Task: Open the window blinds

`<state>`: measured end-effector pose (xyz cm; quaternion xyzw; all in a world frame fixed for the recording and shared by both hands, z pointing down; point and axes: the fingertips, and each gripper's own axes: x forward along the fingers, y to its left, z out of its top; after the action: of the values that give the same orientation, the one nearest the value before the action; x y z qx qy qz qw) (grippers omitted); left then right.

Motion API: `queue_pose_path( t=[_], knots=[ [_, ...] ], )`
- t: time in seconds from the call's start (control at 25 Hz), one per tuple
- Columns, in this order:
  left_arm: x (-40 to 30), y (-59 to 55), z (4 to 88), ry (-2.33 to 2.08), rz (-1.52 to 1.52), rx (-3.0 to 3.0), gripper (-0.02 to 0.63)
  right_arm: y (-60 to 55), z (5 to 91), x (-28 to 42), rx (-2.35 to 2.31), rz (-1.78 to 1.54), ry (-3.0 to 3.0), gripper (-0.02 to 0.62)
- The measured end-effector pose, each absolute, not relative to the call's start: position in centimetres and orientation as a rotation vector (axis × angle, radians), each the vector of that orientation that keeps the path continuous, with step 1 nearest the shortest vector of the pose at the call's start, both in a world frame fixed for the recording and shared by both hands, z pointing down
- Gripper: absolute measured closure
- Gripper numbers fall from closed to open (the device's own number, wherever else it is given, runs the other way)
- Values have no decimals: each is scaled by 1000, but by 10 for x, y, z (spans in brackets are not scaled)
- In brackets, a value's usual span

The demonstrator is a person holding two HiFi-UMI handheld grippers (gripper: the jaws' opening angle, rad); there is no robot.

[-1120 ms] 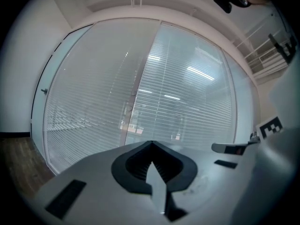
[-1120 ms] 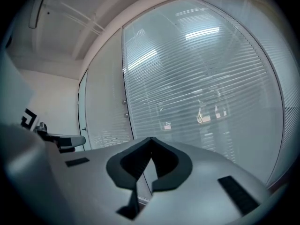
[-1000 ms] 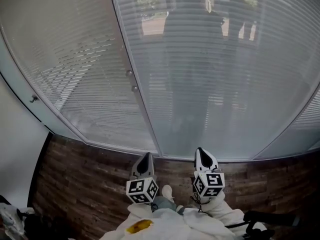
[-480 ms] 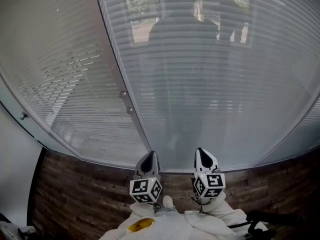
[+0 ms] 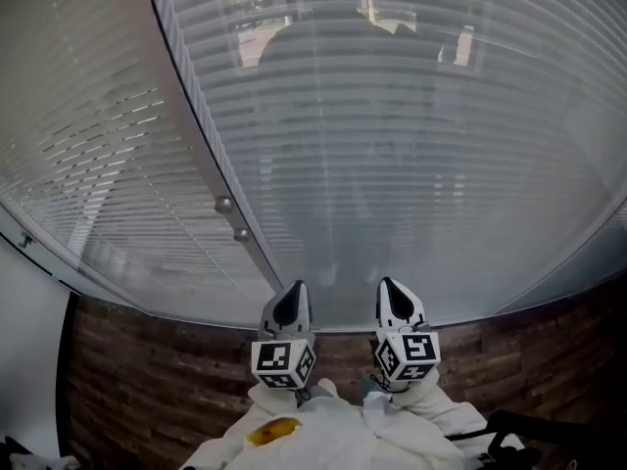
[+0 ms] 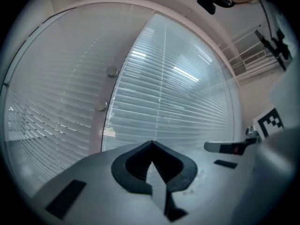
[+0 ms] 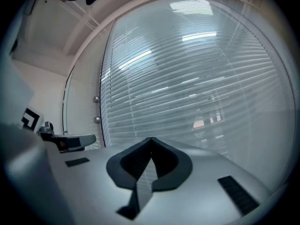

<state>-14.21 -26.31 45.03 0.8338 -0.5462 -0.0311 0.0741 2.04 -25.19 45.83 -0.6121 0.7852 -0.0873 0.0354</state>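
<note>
White slatted blinds (image 5: 411, 145) hang shut behind glass panels and fill the head view. Two small round knobs (image 5: 224, 205) sit on the grey frame post (image 5: 196, 116) between the panels. My left gripper (image 5: 291, 293) and right gripper (image 5: 390, 288) point level at the foot of the glass, side by side. Both are shut with nothing between the jaws. In the left gripper view the shut tips (image 6: 151, 142) face the blinds (image 6: 178, 102), with the knobs (image 6: 112, 71) up to the left. In the right gripper view the shut tips (image 7: 151, 138) face the slats (image 7: 197, 88), with the knobs (image 7: 96, 99) at the left.
A dark wood-plank floor (image 5: 147, 360) runs along the base of the window. A white wall (image 5: 20, 360) stands at the far left. The person's white sleeves (image 5: 323, 429) show below the grippers. A dim reflection of a person lies on the glass (image 5: 323, 86).
The window has come closer and fills more of the view. Both grippers have moved forward toward the base of the glass. The knobs have slid left and lower in the picture.
</note>
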Motion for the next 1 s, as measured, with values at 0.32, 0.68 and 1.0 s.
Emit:
queue_pose_path(
  t=[0.32,0.68,1.0],
  knots=[
    [-162,-283,432,-2053,200,2582,608,-272,463,26,-1803,-288,2469,583],
    [-224,-324,408,-2379,1836,2488,431,-275,472,31,-1741,-326,2497,583],
    [-231,-351,420,-2297,2253,2360,469,-274,481,38,-1737,-348,2484,583]
  ],
)
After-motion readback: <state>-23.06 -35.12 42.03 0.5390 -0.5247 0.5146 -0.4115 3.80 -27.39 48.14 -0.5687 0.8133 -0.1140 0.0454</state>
